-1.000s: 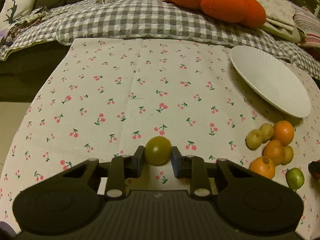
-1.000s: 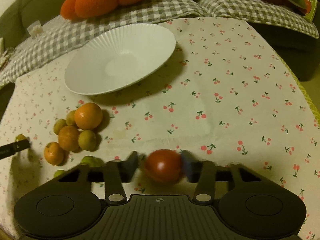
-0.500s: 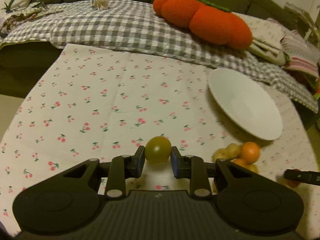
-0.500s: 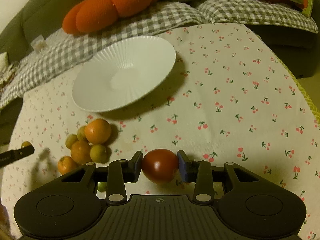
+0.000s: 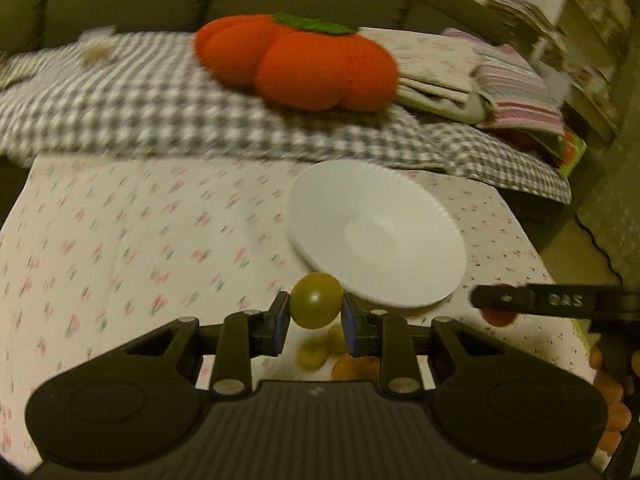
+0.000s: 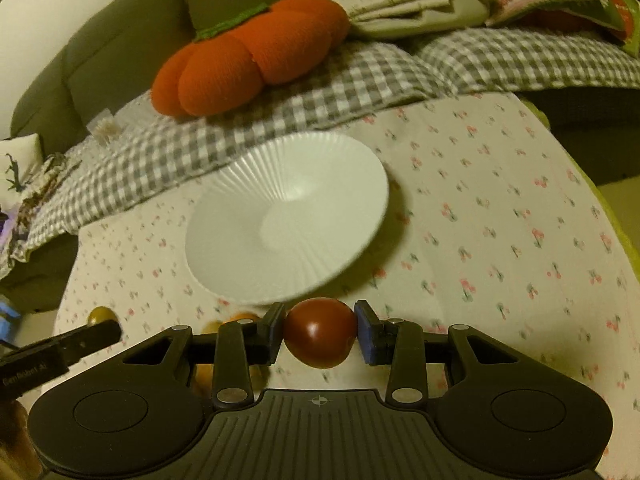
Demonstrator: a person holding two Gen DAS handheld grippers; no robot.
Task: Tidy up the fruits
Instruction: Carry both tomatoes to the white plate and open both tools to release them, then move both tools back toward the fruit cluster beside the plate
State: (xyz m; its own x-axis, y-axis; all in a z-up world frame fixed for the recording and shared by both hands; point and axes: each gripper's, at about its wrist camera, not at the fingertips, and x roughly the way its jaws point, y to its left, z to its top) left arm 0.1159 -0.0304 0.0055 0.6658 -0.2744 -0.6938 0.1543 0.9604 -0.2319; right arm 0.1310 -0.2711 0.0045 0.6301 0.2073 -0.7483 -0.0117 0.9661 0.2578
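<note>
cherry-print tablecloth (image 6: 500, 200), white plate (image 6: 288, 216) frame centre, bare. left gripper (image 5: 316, 322) clenched on green fruit (image 5: 316, 300); right gripper (image 6: 320, 330) grips red fruit (image 6: 320, 332). carry past rim, lower, release gently.

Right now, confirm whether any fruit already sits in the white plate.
No. The white plate holds nothing; the red fruit sits clamped in the right tool.

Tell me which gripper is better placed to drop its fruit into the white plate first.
Probably the right gripper. Its red fruit sits just short of the white plate's near rim, roughly centred on it. The left gripper, holding a green fruit, faces the plate's left edge, so it needs more sideways travel.
</note>
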